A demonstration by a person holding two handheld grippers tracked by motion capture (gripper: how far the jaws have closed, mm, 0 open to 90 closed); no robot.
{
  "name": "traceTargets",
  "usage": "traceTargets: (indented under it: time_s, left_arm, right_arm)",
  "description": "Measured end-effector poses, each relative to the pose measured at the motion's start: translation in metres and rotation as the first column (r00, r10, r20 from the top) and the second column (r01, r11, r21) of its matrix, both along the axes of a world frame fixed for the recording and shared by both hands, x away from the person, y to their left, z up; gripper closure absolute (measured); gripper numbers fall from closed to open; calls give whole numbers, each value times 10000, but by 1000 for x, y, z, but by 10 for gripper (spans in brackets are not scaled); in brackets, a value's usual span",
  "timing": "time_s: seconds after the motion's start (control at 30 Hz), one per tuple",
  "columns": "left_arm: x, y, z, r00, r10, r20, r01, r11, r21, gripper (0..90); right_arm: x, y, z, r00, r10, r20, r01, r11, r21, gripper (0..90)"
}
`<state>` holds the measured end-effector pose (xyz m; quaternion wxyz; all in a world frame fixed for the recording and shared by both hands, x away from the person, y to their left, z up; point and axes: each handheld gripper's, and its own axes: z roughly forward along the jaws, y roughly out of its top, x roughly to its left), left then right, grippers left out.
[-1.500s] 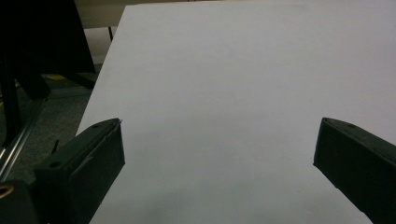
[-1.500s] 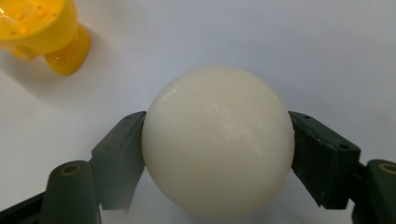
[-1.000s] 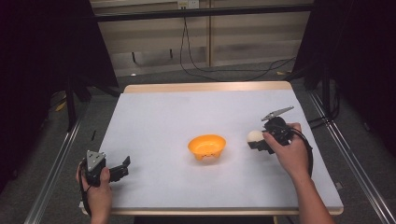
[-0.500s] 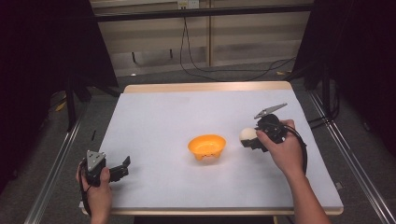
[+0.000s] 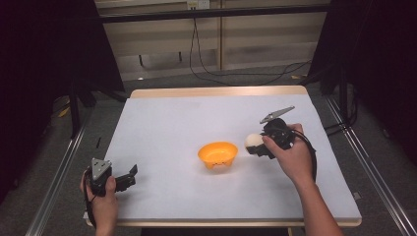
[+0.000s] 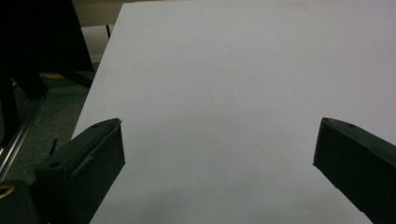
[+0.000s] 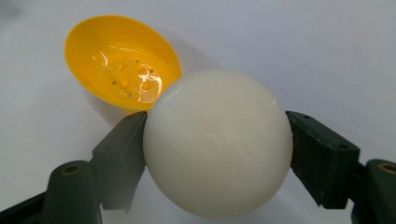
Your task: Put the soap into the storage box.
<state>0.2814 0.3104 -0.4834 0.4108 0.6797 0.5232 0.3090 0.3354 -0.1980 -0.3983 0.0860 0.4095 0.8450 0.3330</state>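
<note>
Fingers of the right gripper [image 7: 217,140] press against both sides of a white ball [image 7: 217,142], one black pad on each flank, so the ball sits clamped between them. From the high view the same right gripper [image 5: 259,145] is held by the person's right hand [image 5: 292,156] toward the right side of the white table [image 5: 167,123], with the white ball [image 5: 254,143] at its tip, pointing left at an orange bowl [image 5: 218,154]. That bowl stands near the middle of the table, just left of the ball; whether the ball hangs above the surface or touches it is hard to judge from above. In the right gripper view the orange bowl [image 7: 122,63] lies beyond the ball, its glossy inside showing a few small specks.

At the near left corner of the table the left hand [image 5: 103,196] holds the left gripper [image 5: 129,178], well apart from the bowl. Its fingers [image 6: 91,165] are spread wide in the left gripper view, with bare white table [image 6: 224,93] between them. A grey three-cornered plate [image 5: 100,166] sits on top of that gripper.
</note>
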Motion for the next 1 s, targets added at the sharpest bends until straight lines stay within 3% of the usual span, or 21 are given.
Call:
traceTargets:
  time_s: [1.0]
  left_arm:
    - [1,0,0,10000,-42,-54,42,10000,-37,15]
  right_arm:
    - [12,48,6,9974,721,93,-723,9972,204,247]
